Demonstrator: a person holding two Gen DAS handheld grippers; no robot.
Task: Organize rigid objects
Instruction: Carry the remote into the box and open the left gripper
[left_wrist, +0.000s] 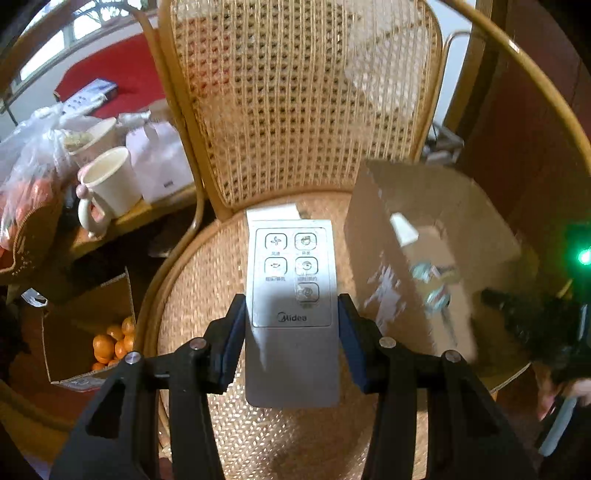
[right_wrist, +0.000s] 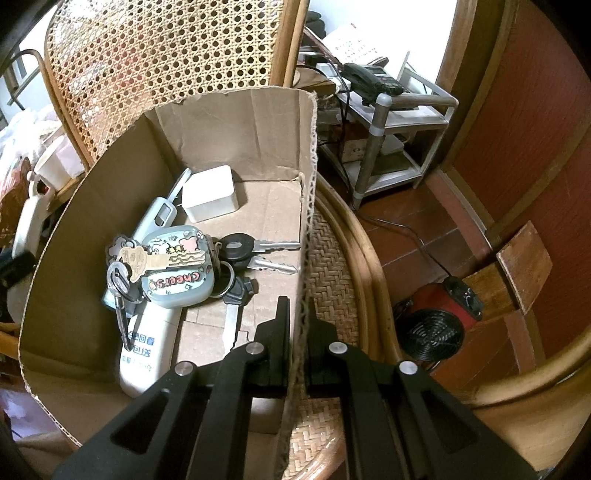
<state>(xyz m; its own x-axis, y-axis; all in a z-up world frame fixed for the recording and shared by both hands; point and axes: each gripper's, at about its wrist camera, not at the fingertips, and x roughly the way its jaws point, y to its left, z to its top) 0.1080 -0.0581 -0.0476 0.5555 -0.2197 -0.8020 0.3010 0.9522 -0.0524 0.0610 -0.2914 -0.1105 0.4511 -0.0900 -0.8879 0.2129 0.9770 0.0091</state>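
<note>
My left gripper (left_wrist: 291, 314) is shut on a silver Midea remote control (left_wrist: 291, 295) and holds it over the woven seat of a rattan chair (left_wrist: 207, 325). A cardboard box (left_wrist: 417, 258) stands on the seat to the right of the remote. My right gripper (right_wrist: 301, 325) is shut on the right wall of the cardboard box (right_wrist: 309, 184). Inside the box lie a bunch of keys (right_wrist: 251, 254), a cartoon-printed case (right_wrist: 177, 266), a white remote (right_wrist: 151, 343), a grey device (right_wrist: 159, 214) and a small white box (right_wrist: 210, 194).
To the left, a table holds a white mug (left_wrist: 107, 184), a bowl and plastic bags. A carton of oranges (left_wrist: 110, 343) sits on the floor. To the right stand a metal shelf with a phone (right_wrist: 373, 81) and a small red fan heater (right_wrist: 439, 317).
</note>
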